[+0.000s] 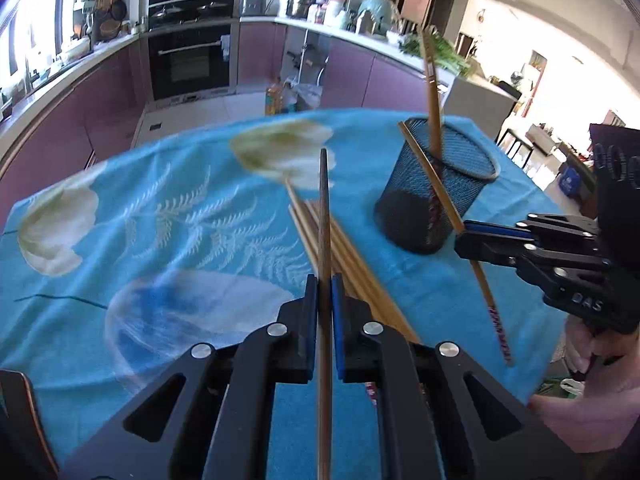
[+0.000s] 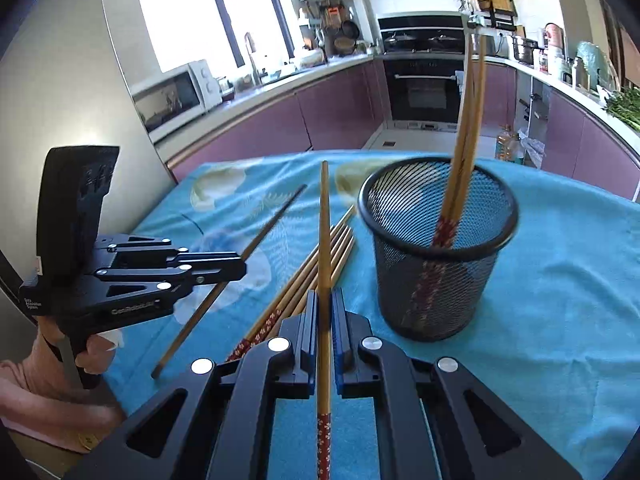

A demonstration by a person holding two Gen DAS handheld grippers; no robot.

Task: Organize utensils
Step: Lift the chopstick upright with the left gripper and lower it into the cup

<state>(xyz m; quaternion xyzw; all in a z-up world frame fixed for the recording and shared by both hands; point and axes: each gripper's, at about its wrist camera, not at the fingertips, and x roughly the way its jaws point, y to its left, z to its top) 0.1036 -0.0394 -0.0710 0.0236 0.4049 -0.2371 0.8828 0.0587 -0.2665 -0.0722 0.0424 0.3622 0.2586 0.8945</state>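
My left gripper [image 1: 325,294] is shut on a dark brown chopstick [image 1: 325,208], which points forward above the cloth. My right gripper [image 2: 325,306] is shut on a light bamboo chopstick [image 2: 325,232] with a red flowered end. Between them, several bamboo chopsticks [image 1: 346,248] [image 2: 288,300] lie in a pile on the cloth. A black mesh cup [image 1: 408,216] [image 2: 472,292] stands upright to the right of the pile, with chopsticks [image 1: 433,92] [image 2: 468,128] standing in it. Each view shows the other gripper: the right gripper [image 1: 464,240] beside the cup, the left gripper [image 2: 240,268] left of the pile.
A blue flowered tablecloth [image 1: 160,240] [image 2: 560,280] covers the table, whose far edge drops to the kitchen floor. Purple cabinets and an oven [image 1: 188,60] lie beyond. A person's hands [image 1: 580,360] [image 2: 92,352] grip the handles at the near table edge.
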